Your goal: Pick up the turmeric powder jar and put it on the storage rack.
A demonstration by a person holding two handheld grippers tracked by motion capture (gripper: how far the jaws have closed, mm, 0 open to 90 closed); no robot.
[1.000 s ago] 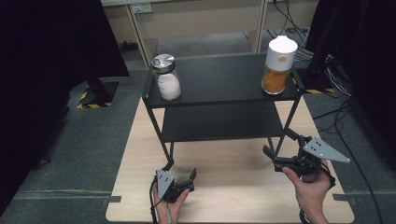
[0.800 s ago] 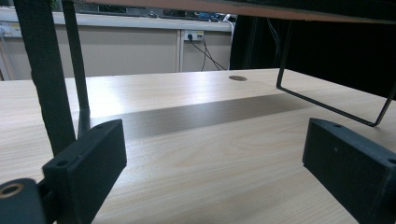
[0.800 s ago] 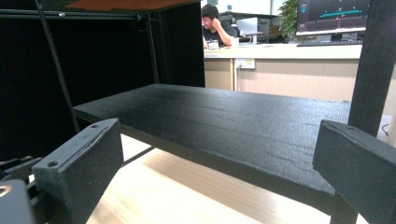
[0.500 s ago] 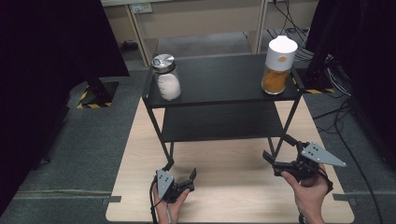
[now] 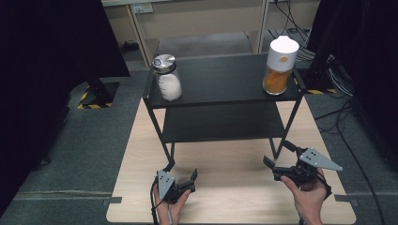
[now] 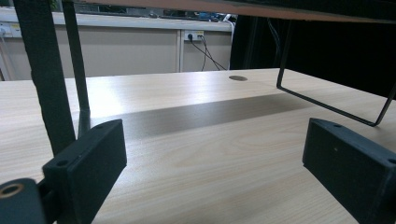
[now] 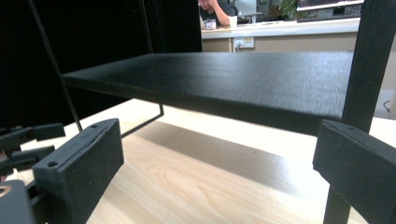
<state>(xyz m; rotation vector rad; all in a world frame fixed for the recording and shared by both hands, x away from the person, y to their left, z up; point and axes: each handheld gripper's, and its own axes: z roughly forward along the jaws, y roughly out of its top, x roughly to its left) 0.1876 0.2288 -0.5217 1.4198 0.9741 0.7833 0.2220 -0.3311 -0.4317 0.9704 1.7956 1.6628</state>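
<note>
A black two-tier shelf (image 5: 225,77) stands on the wooden table (image 5: 225,197). On its top board stand a glass jar (image 5: 167,80) with a silver lid and white contents at the left, and a tall white-lidded container (image 5: 280,65) with orange contents at the right. My left gripper (image 5: 181,169) is open near the shelf's front left leg (image 6: 46,70), low over the wood, its jaws (image 6: 219,163) holding nothing. My right gripper (image 5: 278,153) is open by the front right leg (image 7: 369,60), level with the lower board (image 7: 233,79), with nothing between its jaws (image 7: 215,172).
Grey carpet surrounds the table, and cables (image 5: 347,136) lie on the floor at the right. Black curtains hang on both sides. A stand base with yellow-black tape (image 5: 96,96) sits at the left. A person sits at a far desk (image 7: 280,28).
My right gripper has drifted slightly down and toward the table's near edge. The left gripper and both jars have stayed put.
</note>
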